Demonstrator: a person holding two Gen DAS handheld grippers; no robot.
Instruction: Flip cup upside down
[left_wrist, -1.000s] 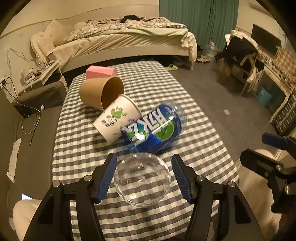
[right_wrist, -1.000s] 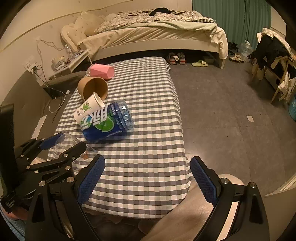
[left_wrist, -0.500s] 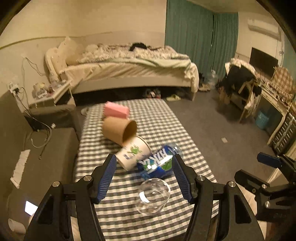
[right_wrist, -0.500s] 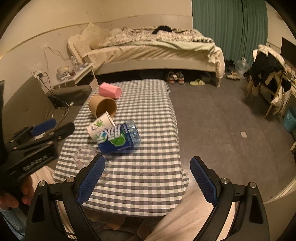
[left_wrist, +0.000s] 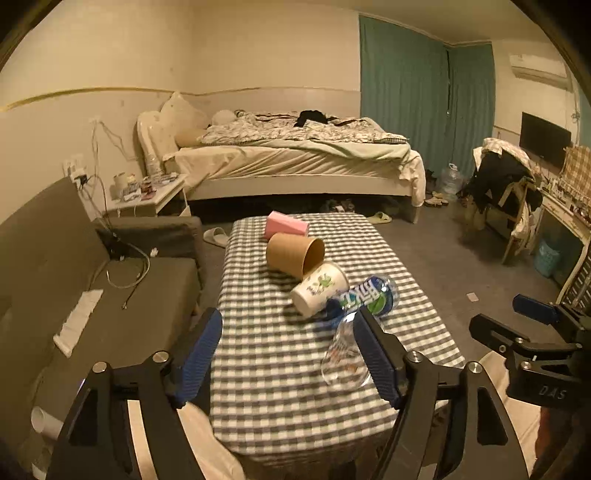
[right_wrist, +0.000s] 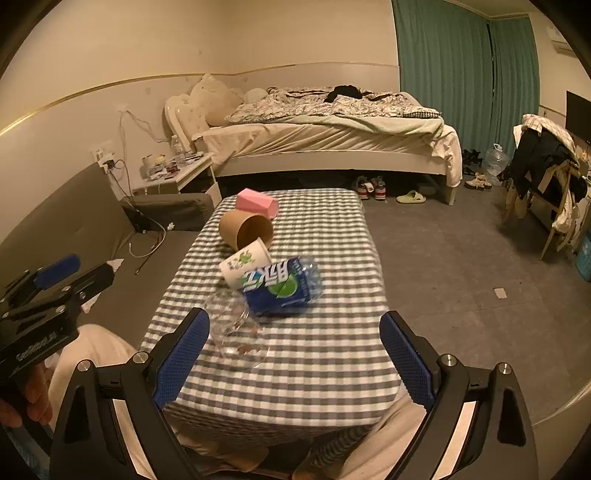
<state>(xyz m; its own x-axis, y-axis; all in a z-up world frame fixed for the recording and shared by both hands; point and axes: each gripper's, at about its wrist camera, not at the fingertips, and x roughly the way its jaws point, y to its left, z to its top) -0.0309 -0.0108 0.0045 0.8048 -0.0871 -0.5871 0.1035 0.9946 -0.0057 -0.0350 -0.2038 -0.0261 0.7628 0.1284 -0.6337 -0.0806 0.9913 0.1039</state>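
Pulling back from the clear cup (left_wrist: 345, 358), which is now resting mouth-down at the table's (left_wrist: 280, 398) near end, the left gripper (left_wrist: 288, 354) is hanging spread and empty; the right gripper (right_wrist: 295, 354) is gaping idle too, so the flip looks done.

The clear cup (left_wrist: 341, 354) was partly hidden behind one blue finger pad (left_wrist: 373, 354) in the left wrist view; its outline blurred against the checked tablecloth (right_wrist: 325, 354), orientation hard to read.

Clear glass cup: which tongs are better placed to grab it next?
Probably the left tongs: the clear glass cup lies nearer them, while the right tongs sit further right. Both are open and empty.
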